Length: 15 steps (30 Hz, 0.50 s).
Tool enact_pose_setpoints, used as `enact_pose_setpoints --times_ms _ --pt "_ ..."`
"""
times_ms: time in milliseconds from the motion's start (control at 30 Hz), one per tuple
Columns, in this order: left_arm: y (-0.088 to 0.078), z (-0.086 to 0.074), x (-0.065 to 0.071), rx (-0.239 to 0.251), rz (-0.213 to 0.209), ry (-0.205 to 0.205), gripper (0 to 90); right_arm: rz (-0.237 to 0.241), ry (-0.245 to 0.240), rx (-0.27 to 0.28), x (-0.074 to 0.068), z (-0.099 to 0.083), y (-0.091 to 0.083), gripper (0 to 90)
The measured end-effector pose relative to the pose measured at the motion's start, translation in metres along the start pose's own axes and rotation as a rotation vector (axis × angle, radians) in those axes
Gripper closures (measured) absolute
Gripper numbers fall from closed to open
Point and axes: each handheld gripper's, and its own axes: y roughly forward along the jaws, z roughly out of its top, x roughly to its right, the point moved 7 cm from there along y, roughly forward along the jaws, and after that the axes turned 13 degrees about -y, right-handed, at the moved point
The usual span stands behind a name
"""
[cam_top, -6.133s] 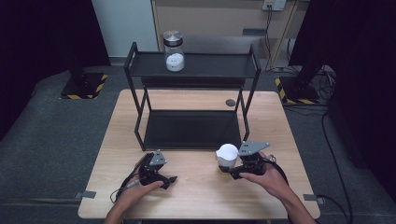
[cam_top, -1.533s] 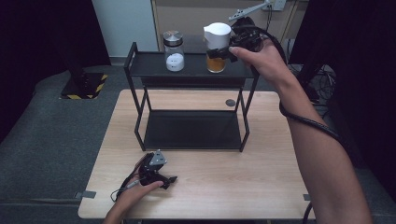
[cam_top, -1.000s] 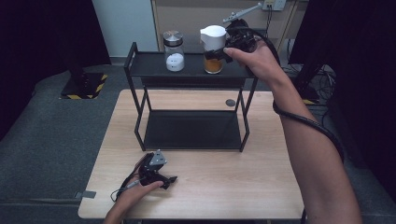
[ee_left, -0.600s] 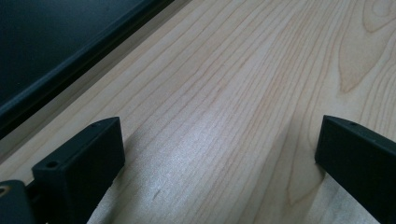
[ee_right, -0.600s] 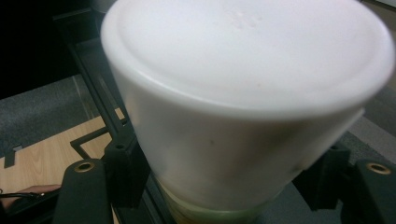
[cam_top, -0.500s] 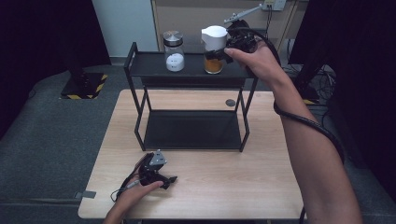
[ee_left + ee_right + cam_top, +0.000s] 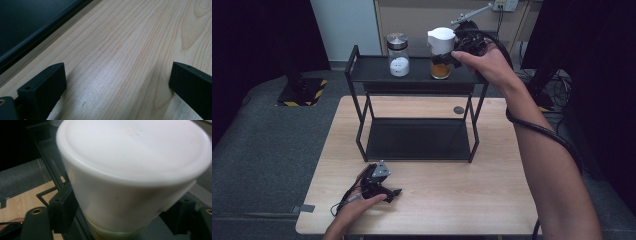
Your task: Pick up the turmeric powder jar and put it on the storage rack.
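Observation:
A jar with a white lid (image 7: pixel 441 37) and amber contents stands on the right half of the top shelf (image 7: pixel 372 70) of the black rack. My right gripper (image 7: pixel 451 58) reaches it from the right. In the right gripper view the jar (image 7: pixel 130 177) sits between the two jaws. The jaws have just been opening, and a gap shows at the right one. My left gripper (image 7: pixel 388 191) rests on the wooden table (image 7: pixel 472 195) near its front edge. It is open, with bare wood between its jaws (image 7: pixel 117 85).
A glass jar with a metal lid and white contents (image 7: pixel 398 56) stands left of the amber one on the top shelf. The rack's lower shelf (image 7: pixel 417 140) is bare. A small dark disc (image 7: pixel 458 110) lies on the table behind the rack's right legs.
The white-lidded jar went from the table's front right up onto the top shelf in my right gripper. Over the last second it barely shifts. The left gripper has not moved.

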Motion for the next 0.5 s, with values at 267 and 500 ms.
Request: enact_pose_setpoints --times_ms 267,500 --pt "0.000 0.000 0.000 -0.001 0.001 0.000 0.0 -0.023 -0.027 -0.017 -0.011 0.002 -0.014 11.7" --pt "0.000 0.000 0.000 0.000 0.003 0.001 0.0 -0.037 -0.044 -0.020 -0.022 0.000 -0.030 7.1"
